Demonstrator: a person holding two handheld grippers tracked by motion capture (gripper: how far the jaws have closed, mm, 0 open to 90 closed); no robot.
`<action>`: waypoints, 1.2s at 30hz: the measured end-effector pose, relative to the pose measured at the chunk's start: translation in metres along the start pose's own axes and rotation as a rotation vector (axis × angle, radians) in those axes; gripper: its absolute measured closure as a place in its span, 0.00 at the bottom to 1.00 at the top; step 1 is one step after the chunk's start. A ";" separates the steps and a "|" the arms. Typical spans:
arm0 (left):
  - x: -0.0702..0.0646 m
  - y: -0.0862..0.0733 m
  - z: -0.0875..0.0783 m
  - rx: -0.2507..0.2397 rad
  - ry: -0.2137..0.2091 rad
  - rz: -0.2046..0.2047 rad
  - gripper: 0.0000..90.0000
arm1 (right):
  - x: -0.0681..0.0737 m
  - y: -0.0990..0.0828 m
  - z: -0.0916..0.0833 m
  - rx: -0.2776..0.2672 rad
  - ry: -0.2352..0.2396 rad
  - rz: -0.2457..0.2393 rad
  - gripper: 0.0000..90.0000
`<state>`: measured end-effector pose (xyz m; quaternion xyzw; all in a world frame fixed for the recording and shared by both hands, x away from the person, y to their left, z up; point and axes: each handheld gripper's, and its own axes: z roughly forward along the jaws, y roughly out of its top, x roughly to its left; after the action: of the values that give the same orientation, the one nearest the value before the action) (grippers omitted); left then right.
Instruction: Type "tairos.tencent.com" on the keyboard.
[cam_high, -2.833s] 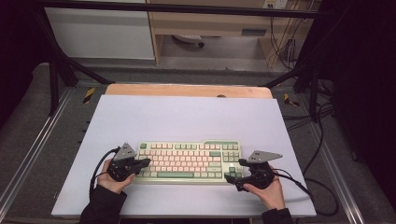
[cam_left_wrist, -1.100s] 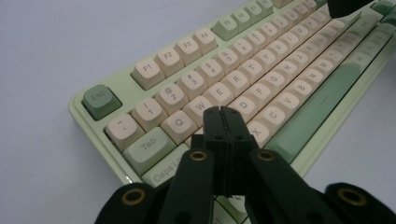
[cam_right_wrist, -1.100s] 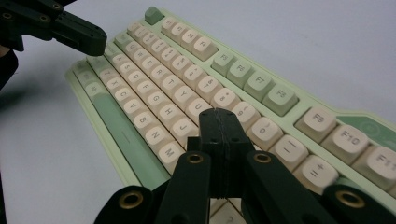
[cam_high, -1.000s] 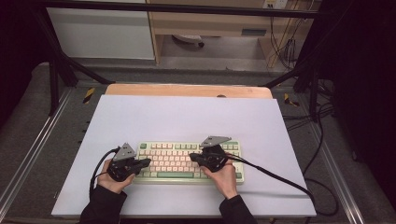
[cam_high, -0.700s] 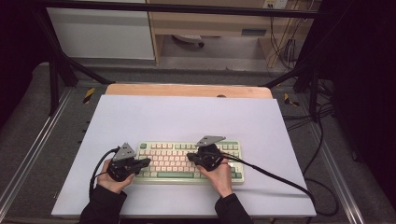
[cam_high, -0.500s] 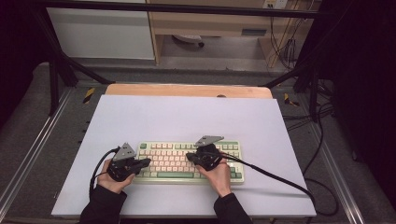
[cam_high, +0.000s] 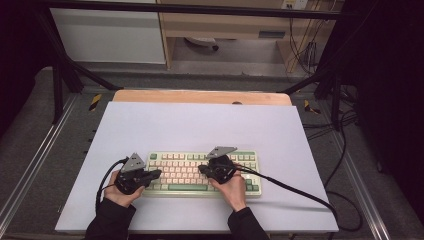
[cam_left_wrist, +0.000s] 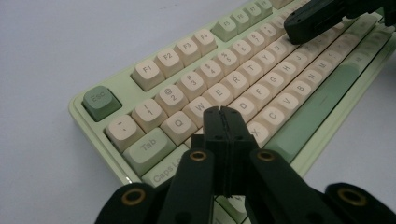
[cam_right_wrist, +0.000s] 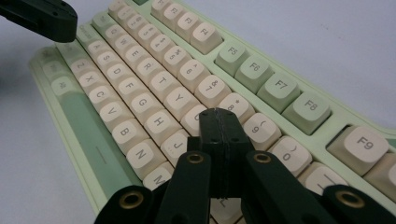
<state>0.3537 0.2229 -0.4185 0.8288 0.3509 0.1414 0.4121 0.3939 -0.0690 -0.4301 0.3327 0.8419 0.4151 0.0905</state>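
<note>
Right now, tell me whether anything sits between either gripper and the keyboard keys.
Nothing visible does. The left gripper, shut, sits right over the keyboard near the S key; the right gripper, shut, hangs over the keys near I and K.

Black matte two-jaw left gripper, right gripper: grey three-cornered plate atop each, brass-ringed pivot holes on linkage arms, small screw holes in jaw blocks, black trailing cable. Dark long sleeves.
</note>
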 end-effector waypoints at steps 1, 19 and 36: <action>0.000 0.000 0.000 -0.001 0.001 -0.001 1.00 | 0.001 0.002 -0.004 -0.010 0.010 0.001 1.00; -0.002 0.002 -0.001 -0.007 -0.001 0.000 1.00 | 0.003 0.008 -0.033 -0.014 0.026 -0.037 1.00; -0.009 0.014 0.004 -0.010 0.000 0.013 1.00 | -0.006 -0.008 -0.051 -0.008 0.025 -0.023 1.00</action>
<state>0.3558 0.2089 -0.4097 0.8290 0.3451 0.1458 0.4152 0.3727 -0.1091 -0.4045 0.3174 0.8450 0.4217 0.0862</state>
